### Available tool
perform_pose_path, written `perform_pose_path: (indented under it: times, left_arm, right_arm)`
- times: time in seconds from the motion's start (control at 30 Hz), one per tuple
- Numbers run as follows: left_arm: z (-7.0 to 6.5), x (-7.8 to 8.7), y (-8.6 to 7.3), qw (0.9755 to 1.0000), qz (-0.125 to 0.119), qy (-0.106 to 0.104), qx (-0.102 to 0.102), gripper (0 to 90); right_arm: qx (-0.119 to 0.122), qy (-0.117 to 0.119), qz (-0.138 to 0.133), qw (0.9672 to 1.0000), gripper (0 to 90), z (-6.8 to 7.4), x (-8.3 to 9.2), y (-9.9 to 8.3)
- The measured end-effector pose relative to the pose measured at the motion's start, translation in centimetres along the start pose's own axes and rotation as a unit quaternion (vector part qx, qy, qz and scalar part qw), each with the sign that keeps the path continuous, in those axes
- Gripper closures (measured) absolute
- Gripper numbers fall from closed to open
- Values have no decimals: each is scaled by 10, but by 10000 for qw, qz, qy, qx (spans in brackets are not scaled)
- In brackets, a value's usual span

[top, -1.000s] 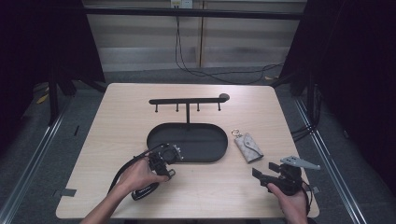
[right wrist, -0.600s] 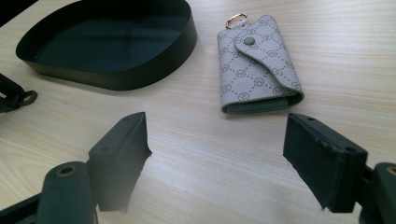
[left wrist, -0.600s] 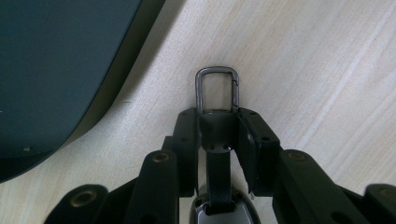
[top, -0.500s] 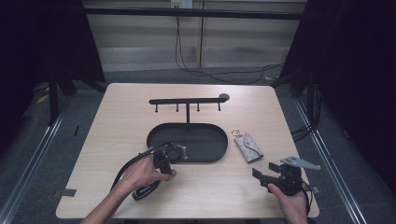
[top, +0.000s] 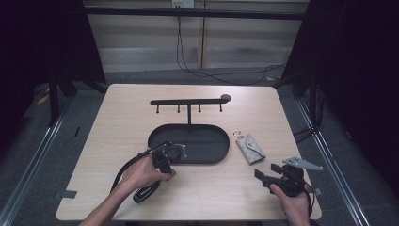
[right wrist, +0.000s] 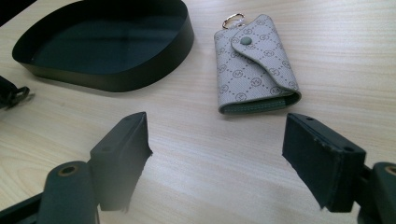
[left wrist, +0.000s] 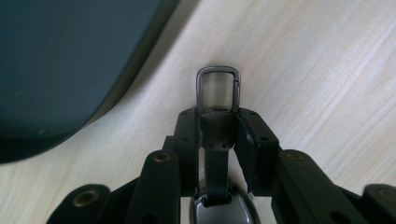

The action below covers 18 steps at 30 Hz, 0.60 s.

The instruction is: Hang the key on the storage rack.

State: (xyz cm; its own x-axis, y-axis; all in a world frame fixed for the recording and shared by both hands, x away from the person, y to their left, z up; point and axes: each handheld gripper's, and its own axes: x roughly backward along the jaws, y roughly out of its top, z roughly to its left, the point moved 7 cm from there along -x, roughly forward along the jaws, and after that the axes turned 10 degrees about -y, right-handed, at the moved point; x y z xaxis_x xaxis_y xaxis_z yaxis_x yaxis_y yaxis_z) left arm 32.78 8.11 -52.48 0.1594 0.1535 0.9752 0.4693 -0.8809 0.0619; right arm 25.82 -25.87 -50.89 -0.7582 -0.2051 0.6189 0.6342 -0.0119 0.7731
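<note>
My left gripper (left wrist: 217, 116) is shut on a black strap (left wrist: 215, 172). The strap's metal clip (left wrist: 218, 86) pokes out past the fingertips onto the wood, and a silver-grey fob (left wrist: 219, 212) shows below the jaws. In the high view this left gripper (top: 167, 165) sits at the front left rim of the black oval tray (top: 207, 157). My right gripper (right wrist: 217, 140) is open with nothing between its pads, and its jaws have just been closing a little. A grey patterned key pouch (right wrist: 254, 65) with a gold ring lies flat ahead of it.
A black key rack with hooks (top: 188, 101) stands behind the tray. The key pouch (top: 249, 148) lies right of the tray, with the right gripper (top: 268, 176) near the front right corner. The table's front edge is close to both hands.
</note>
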Motion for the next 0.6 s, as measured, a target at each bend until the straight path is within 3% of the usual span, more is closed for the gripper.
perform_pose_path:
  times: [0.13, 0.27, 0.37, 0.6]
  left_arm:
    - [0, 10, -4, 9999, -127, -93, -55, 706]
    - [-1, 13, -6, 9997, -201, 21, -124, 706]
    - [-2, 18, -8, 9994, -272, -166, -156, 706]
    - [1, 30, -13, 9991, -367, -204, -8, 706]
  right_arm:
    - [1, 5, -2, 10000, 229, 0, 0, 0]
    - [-9, 7, 2, 10000, 229, 0, 0, 0]
    - [-20, 22, 6, 10000, 229, 0, 0, 0]
    - [-21, 24, 5, 10000, 229, 0, 1, 0]
